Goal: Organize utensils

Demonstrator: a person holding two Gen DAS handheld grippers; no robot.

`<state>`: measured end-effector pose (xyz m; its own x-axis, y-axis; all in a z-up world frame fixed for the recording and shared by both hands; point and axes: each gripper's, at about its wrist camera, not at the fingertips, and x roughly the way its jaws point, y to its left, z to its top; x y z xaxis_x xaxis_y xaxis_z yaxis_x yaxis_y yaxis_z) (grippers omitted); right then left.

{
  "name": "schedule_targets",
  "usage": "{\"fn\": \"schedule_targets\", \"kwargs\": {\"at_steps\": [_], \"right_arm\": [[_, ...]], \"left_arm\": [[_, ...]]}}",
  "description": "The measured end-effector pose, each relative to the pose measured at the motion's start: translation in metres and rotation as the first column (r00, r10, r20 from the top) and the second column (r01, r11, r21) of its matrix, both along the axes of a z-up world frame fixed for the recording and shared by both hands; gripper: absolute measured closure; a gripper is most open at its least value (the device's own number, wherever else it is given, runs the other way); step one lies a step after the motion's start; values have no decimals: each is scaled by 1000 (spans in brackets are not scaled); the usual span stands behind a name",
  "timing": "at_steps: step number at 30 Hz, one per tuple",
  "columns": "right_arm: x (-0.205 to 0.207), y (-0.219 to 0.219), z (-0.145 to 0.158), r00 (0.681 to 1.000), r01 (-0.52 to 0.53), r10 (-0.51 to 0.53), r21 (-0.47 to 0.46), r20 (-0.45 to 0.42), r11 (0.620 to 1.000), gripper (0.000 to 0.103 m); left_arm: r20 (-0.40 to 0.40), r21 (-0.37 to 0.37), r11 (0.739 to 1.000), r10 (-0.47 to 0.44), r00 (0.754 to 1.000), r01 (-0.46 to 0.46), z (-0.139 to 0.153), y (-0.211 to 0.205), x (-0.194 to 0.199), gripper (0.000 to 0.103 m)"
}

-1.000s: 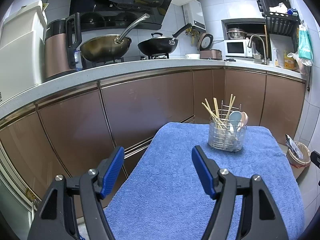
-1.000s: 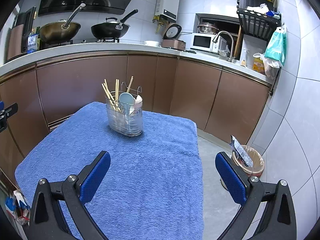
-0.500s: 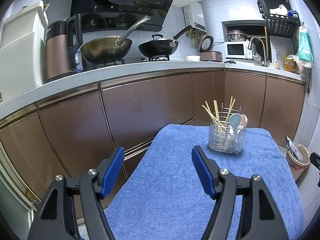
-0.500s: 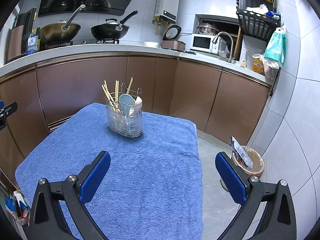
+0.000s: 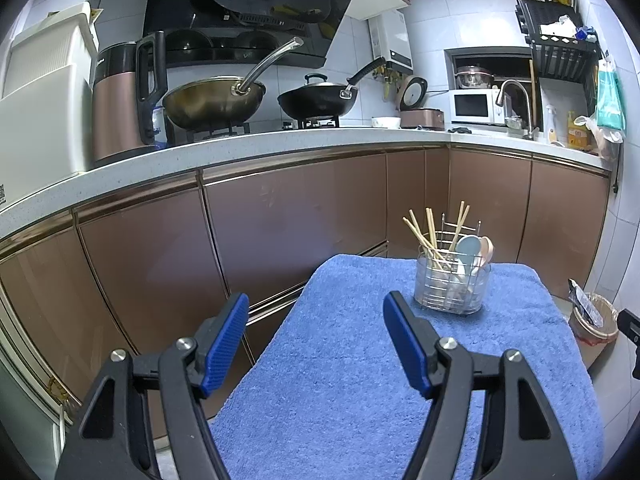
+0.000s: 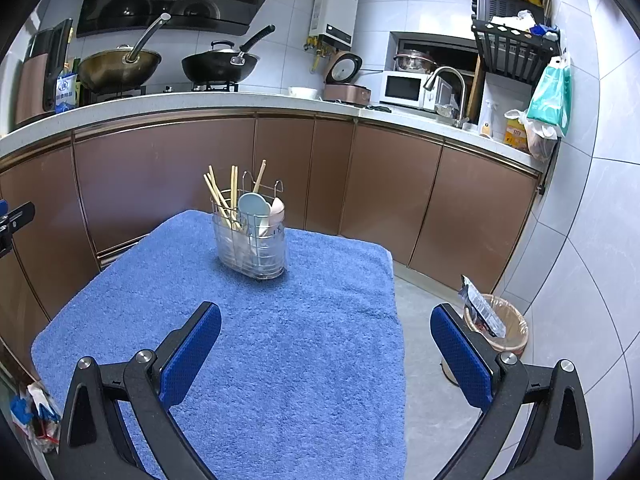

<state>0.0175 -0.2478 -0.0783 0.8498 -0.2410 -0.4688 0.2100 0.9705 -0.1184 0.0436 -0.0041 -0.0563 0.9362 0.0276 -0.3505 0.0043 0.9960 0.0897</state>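
Note:
A wire utensil holder (image 5: 452, 286) (image 6: 251, 246) stands on the far part of a blue towel (image 5: 360, 380) (image 6: 280, 340) covering a small table. Several wooden chopsticks (image 5: 428, 236) (image 6: 222, 200), a pale blue spoon (image 5: 467, 249) (image 6: 253, 206) and a pink spoon (image 6: 277, 210) stick up from it. My left gripper (image 5: 316, 312) hangs open over the towel's near left edge, well short of the holder. My right gripper (image 6: 326, 326) is open wide over the towel's near right part, with nothing between its fingers.
Brown cabinets (image 5: 288, 216) with a white counter (image 6: 200, 102) run behind the table. On the counter stand two woks (image 5: 216, 98) (image 6: 218, 64), a kettle (image 5: 120, 100) and a microwave (image 6: 404, 88). A lined bin (image 6: 498, 328) stands on the floor to the right.
Both views have drawn back slightly from the holder, which sits a little higher and smaller. The grippers stay open.

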Motion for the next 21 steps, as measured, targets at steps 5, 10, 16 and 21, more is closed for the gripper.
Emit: {"fn": "schedule_targets", "kwargs": {"at_steps": [5, 10, 16, 21], "right_arm": [[0, 0, 4, 1000, 0, 0, -3, 12, 1000, 0], [-2, 1, 6, 1000, 2, -2, -7, 27, 1000, 0], [-7, 0, 14, 997, 6, -5, -10, 73, 1000, 0], [-11, 1, 26, 993, 13, -10, -23, 121, 1000, 0]], "left_arm": [[5, -3, 1000, -5, 1000, 5, 1, -1, -1, 35], [6, -7, 1000, -9, 1000, 9, 2, -1, -1, 35], [22, -15, 1000, -10, 1000, 10, 6, -2, -3, 35], [45, -15, 1000, -20, 999, 21, 12, -6, -5, 35]]}}
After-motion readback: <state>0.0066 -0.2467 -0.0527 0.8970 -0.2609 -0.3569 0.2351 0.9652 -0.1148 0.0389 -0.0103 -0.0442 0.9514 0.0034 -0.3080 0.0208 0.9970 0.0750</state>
